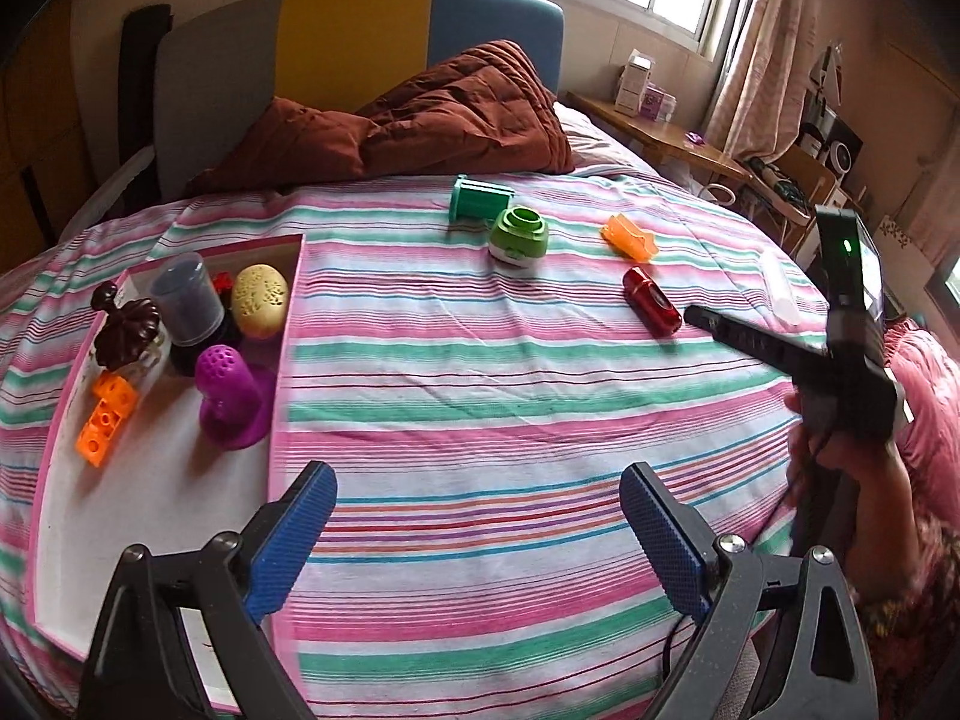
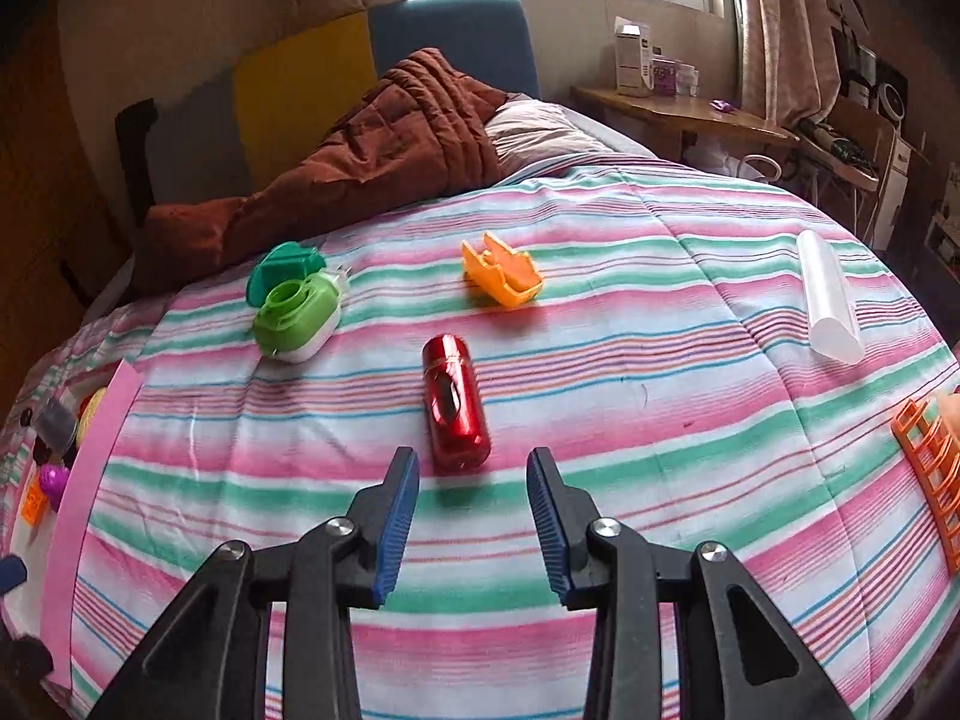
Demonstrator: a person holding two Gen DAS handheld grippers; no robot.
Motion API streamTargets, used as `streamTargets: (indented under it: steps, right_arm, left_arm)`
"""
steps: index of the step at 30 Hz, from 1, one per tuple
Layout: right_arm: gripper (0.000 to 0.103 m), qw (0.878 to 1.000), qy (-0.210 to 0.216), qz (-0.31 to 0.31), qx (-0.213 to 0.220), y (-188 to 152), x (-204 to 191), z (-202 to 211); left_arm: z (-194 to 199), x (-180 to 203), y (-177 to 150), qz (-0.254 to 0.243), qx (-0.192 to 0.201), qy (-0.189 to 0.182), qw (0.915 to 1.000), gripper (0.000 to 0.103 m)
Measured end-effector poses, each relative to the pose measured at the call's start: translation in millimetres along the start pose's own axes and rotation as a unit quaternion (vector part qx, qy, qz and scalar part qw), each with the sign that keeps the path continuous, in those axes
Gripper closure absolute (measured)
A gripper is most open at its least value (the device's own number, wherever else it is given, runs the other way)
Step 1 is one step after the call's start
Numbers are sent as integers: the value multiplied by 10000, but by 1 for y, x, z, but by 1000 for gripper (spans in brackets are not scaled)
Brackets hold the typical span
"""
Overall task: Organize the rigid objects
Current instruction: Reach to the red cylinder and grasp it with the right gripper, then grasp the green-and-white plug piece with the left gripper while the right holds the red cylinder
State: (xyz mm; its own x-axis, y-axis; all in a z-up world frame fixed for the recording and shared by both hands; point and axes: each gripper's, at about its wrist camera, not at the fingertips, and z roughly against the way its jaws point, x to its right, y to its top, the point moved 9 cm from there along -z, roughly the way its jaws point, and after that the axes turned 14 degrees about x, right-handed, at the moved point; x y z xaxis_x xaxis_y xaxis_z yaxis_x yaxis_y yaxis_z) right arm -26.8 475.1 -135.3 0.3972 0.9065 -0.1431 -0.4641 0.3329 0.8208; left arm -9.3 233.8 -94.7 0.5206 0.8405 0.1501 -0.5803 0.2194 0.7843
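Left gripper [image 1: 477, 516]: wide open, held nothing.
Right gripper [image 2: 473, 480]: open, just behind the red can [image 2: 454, 417].
Box [image 1: 180, 480]: held toys.

Striped bed [image 2: 660, 420], red canister [image 2: 454, 402], pink box [image 1: 282, 360]

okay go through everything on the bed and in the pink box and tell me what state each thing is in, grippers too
left gripper: open, empty
right gripper: open, empty, just short of the red cylinder
red cylinder: lying on its side on the bedspread
green plug-in device: loose on the bedspread
orange clip: loose on the bedspread
clear tube: lying flat
pink box: open, partly filled
purple perforated piece: upright in the box
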Motion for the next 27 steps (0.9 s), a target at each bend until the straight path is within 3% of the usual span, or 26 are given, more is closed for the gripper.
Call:
streamTargets:
  steps: [5,10,15,27]
  right_arm:
    - [66,9999,125,-77,-73,21,-2,-35]
    - [67,9995,221,89,-231,17,-15,-63]
    - [76,9991,181,98,-365,0,-14,-73]
    - [77,9997,59,127,-177,-1,-12,-70]
  left_arm:
    - [-3,5,2,-59,-36,10,10000,7]
    - [-7,3,4,-99,-69,84,9999,7]
    - [-18,2,9,-85,-101,143,9998,7]
    - [-75,23,51,-79,-127,234,9996,3]
